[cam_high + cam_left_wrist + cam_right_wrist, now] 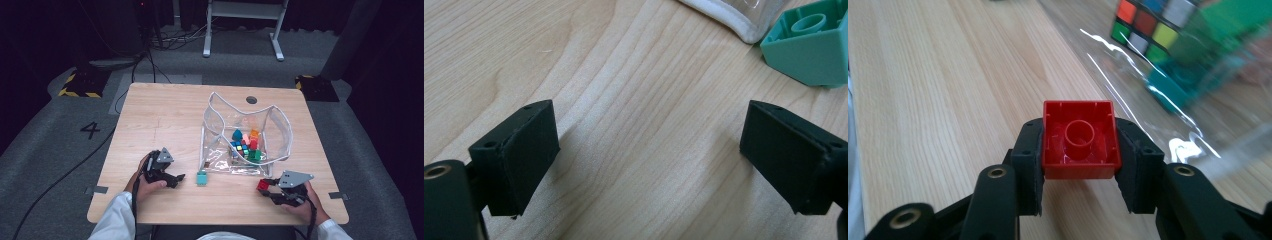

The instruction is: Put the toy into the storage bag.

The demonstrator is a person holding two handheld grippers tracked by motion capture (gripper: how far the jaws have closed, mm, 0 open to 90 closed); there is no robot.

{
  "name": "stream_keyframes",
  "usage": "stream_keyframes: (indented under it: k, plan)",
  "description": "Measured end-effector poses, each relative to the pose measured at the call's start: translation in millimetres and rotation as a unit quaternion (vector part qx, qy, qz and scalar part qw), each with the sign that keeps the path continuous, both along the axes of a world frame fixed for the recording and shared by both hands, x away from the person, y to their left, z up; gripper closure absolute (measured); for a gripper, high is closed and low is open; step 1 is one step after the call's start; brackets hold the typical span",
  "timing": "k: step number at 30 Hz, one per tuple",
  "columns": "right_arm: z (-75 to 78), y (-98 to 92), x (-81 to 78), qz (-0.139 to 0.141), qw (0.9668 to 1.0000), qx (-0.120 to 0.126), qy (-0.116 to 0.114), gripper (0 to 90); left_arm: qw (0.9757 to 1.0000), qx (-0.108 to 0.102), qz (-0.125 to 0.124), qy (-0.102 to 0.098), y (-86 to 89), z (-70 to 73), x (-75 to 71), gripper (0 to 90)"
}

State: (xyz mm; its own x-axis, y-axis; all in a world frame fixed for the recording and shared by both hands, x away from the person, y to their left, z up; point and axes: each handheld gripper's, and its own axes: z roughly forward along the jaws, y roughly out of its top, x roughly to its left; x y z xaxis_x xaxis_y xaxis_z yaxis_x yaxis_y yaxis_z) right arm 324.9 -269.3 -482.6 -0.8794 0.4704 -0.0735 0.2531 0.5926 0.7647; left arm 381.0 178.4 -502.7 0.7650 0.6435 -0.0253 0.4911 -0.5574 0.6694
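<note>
My right gripper [1079,160] is shut on a red building brick [1079,140], hollow underside toward the camera; in the high view that red brick [262,184] sits in the right gripper [266,186] near the table's front right. My left gripper [649,150] stands open over bare wood, with nothing between its jaws. A teal brick [811,50] lies just beyond its right jaw. From above, the teal brick [202,177] rests to the right of the left gripper [177,178]. A clear plastic bag [245,135] holds a colour cube [1148,30] and several bricks.
The wooden table [165,115] has free room on its left half. A round grommet hole [251,99] is at the back. A white desk frame [245,25] and cables stand on the grey floor behind.
</note>
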Motion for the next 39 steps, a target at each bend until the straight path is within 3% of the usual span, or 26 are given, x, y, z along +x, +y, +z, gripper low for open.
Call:
stream_keyframes:
  k: [4,12,15,26,32,39]
  plan:
    - [0.7,-20.0,0.3,-0.024,0.9996,0.009,0.008,59.2,1.0,0.0,0.0,0.0,0.0,0.0,0.0,8.9]
    - [7.3,-54.2,3.9,-0.08,0.9963,0.032,-0.002,59.2,1.0,0.0,0.0,0.0,0.0,0.0,0.0,8.9]
    - [11.2,-64.4,8.3,-0.097,0.9948,0.027,-0.015,59.2,1.0,0.0,0.0,0.0,0.0,0.0,0.0,8.9]
    - [36.4,-92.2,26.4,-0.131,0.9898,0.048,-0.029,59.2,1.0,0.0,0.0,0.0,0.0,0.0,0.1,8.8]
    - [68.3,-100.6,36.3,-0.128,0.9882,0.061,-0.057,59.2,1.0,0.0,0.0,0.0,0.0,0.0,0.1,8.8]
    - [113.2,-91.2,50.5,-0.116,0.9875,0.06,-0.088,59.2,1.0,0.0,0.0,0.0,0.0,0.0,0.1,8.8]
